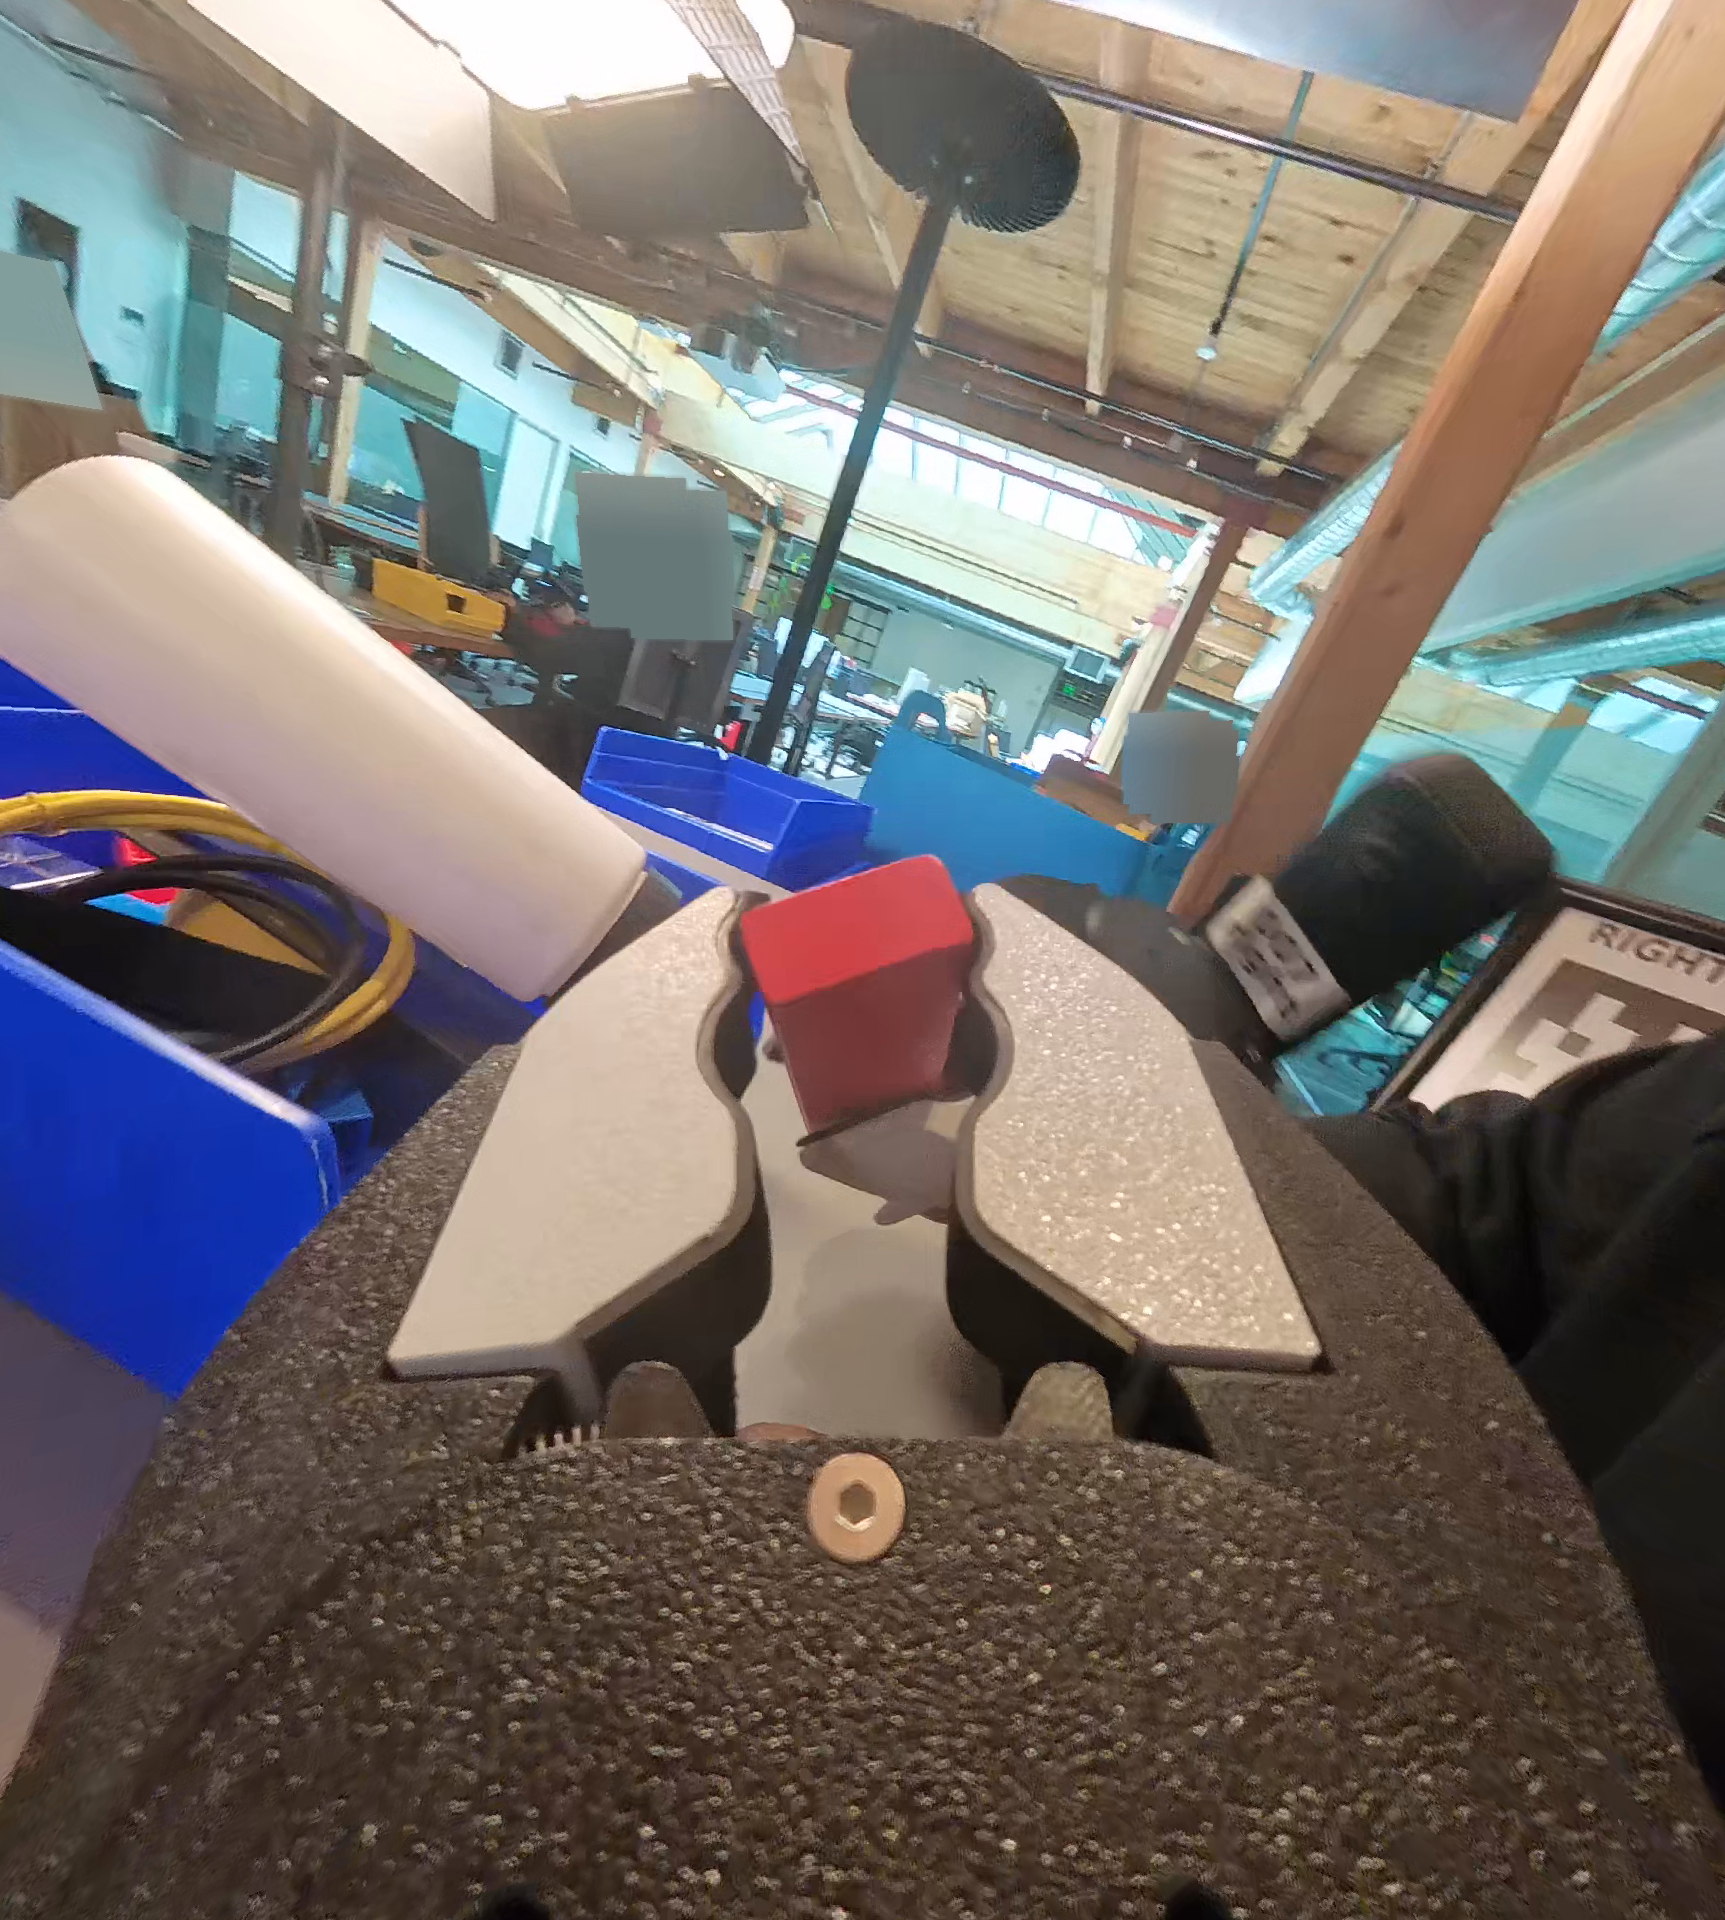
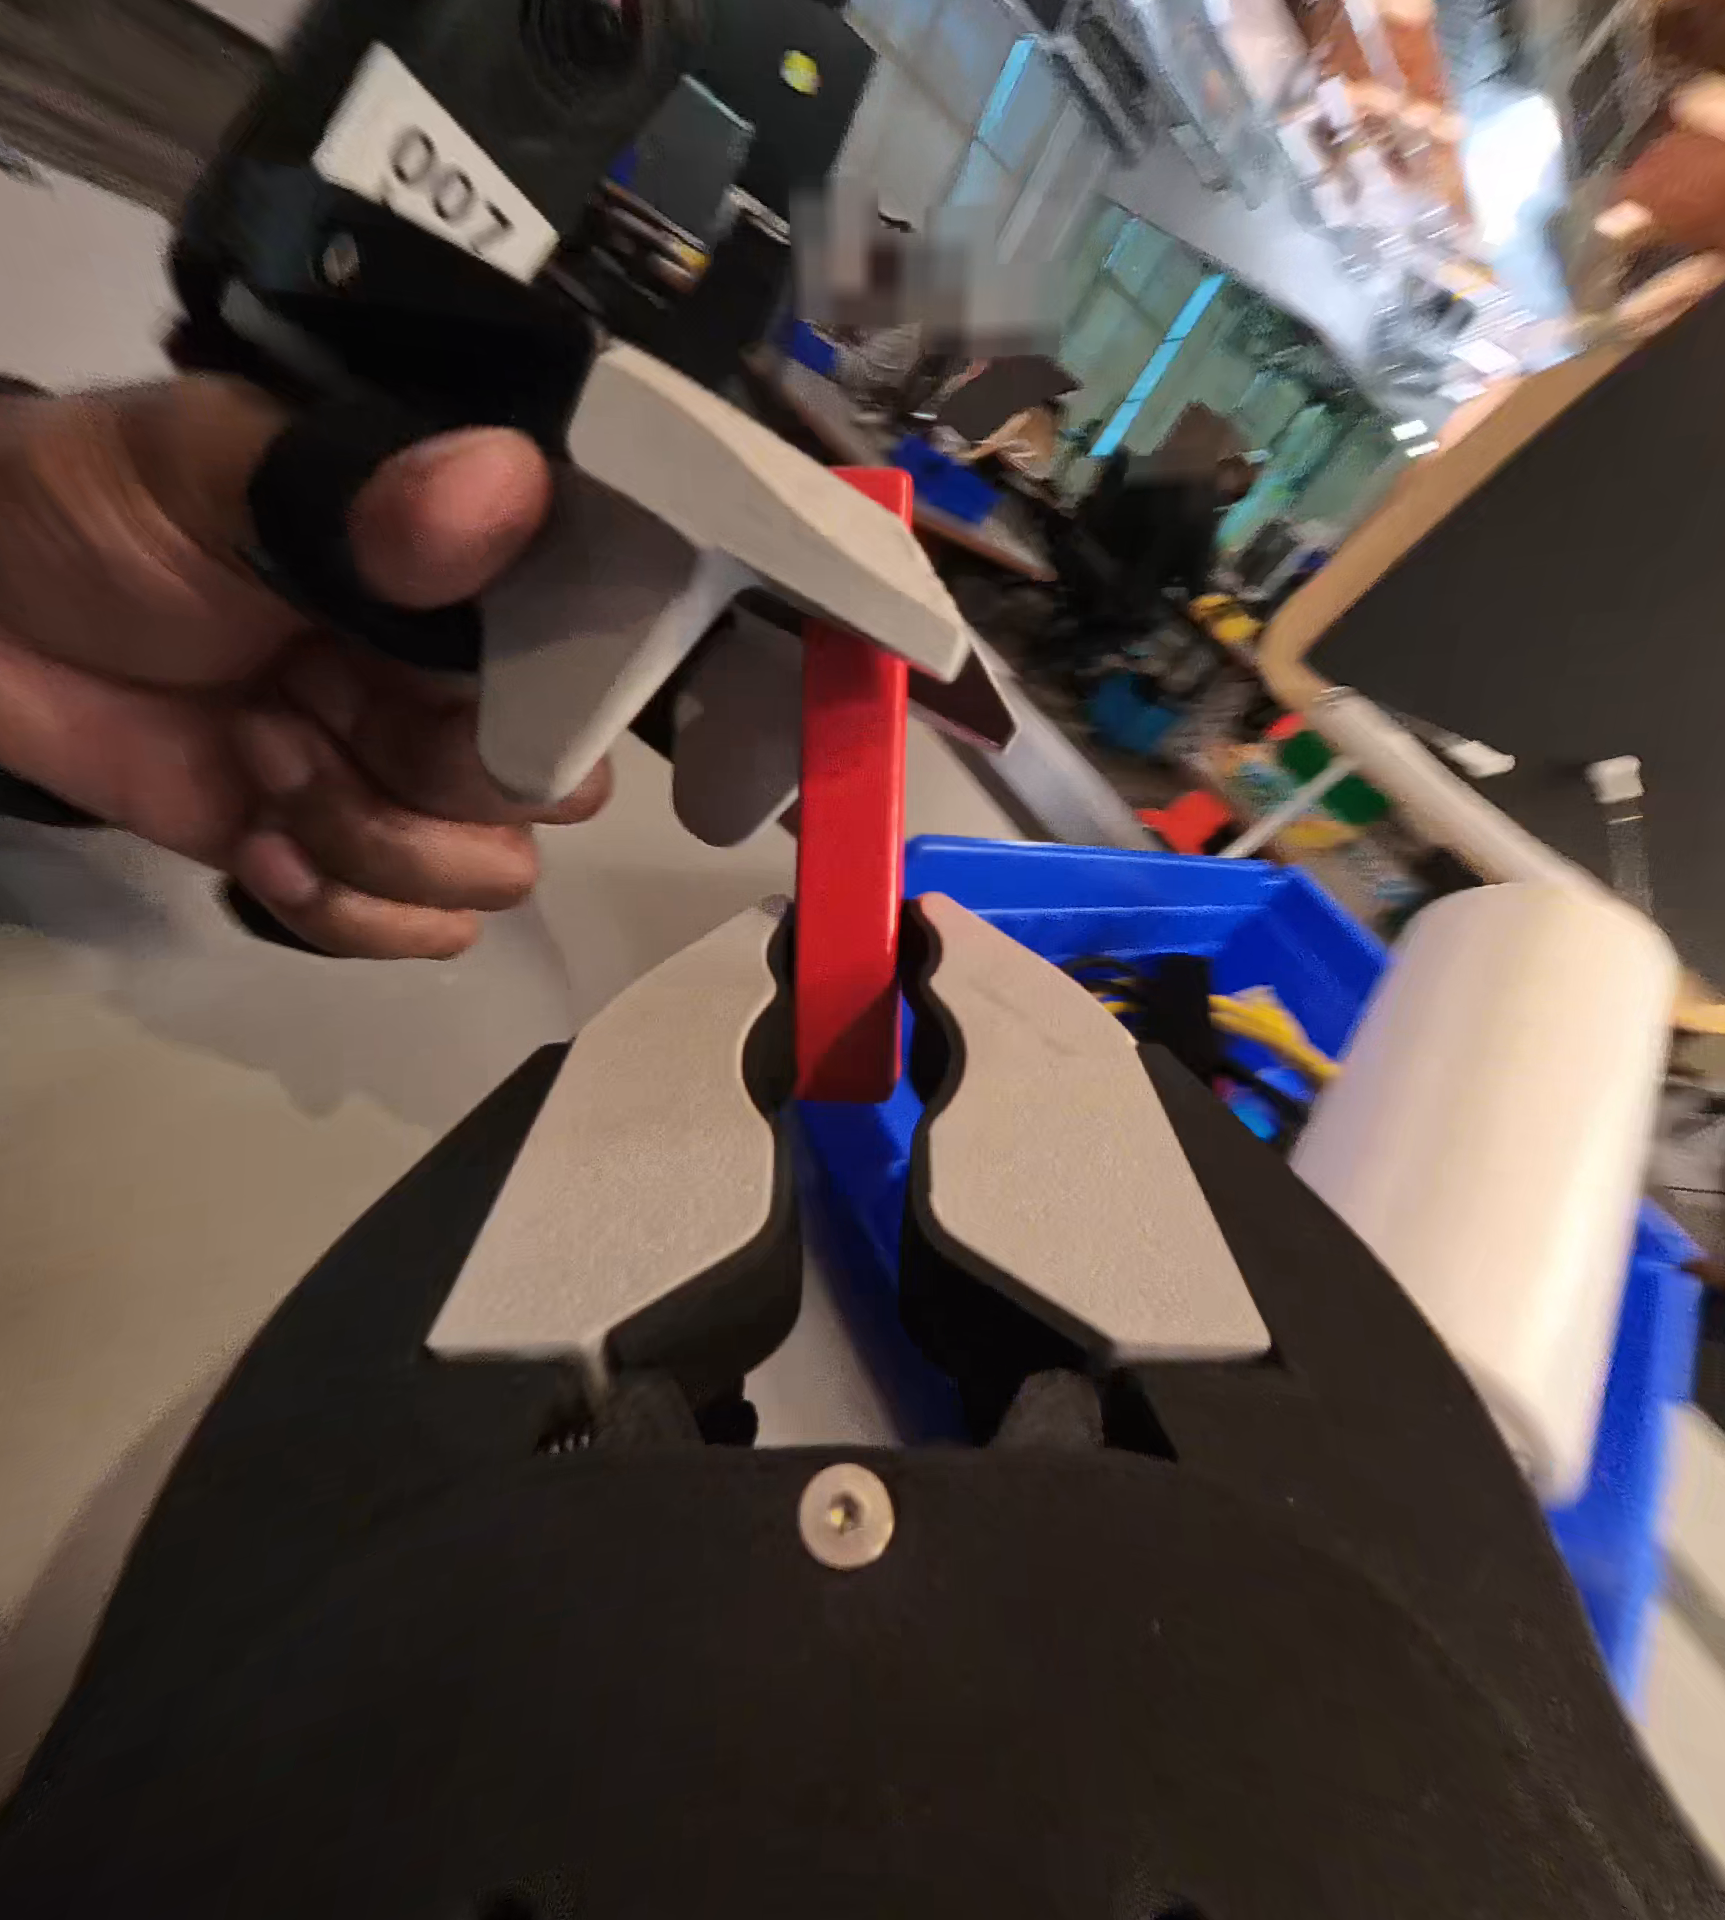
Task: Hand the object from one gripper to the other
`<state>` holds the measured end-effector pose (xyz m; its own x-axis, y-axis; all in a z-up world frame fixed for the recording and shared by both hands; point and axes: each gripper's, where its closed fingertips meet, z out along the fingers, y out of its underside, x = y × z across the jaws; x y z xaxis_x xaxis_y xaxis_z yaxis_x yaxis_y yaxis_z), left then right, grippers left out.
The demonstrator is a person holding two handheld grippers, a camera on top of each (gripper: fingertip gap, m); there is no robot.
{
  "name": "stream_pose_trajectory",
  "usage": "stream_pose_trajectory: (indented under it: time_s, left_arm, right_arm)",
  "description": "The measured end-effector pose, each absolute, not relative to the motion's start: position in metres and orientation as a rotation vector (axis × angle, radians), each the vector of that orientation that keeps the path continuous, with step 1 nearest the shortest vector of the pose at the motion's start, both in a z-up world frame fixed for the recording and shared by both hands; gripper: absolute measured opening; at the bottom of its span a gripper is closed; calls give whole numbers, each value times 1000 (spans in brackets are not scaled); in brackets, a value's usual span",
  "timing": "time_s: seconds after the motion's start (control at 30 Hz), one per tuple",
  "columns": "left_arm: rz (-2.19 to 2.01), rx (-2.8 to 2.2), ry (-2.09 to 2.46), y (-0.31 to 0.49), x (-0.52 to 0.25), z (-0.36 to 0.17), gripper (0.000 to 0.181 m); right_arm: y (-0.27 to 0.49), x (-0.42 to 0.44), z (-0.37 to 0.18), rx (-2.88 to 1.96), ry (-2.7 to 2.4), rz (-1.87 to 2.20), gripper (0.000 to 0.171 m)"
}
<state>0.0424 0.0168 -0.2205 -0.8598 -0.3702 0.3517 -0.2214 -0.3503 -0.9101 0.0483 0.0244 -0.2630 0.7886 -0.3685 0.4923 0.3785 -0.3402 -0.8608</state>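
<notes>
Right now both tongs are clamping a smooth, glossy red rectangular block (image 2: 850,831): left tongs (image 1: 856,971) on one end, right tongs (image 2: 845,977) on the other.

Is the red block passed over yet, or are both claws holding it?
Done: the two claws have met at the red block. In hand: the right claw pinches its near end, and the left claw appears closed on its other end, so both seem to hold it. Left: one claw must let go. Neither has, and I cannot tell which one will.
</notes>
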Motion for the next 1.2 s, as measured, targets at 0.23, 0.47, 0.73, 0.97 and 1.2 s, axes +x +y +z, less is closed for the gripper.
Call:
stream_pose_trajectory:
  time_s: [0.23,0.47,0.73,0.97,1.2]
  left_arm:
    - [-2440,-720,1822,23,38,-215,67]
    - [-2286,-814,1799,25,49,-227,18]
    - [-2468,-977,1654,28,54,-225,18]
    - [-2335,-858,1781,36,56,-218,67]
    - [-1247,10,1723,49,41,-224,69]
  right_arm:
    - [26,18,-255,-1644,116,195,17]
    - [29,45,-268,-1679,254,-57,56]
    - [32,52,-277,-1812,21,-839,57]
    - [23,52,-272,-1832,45,-622,38]
    - [23,47,-279,-1861,193,-221,37]
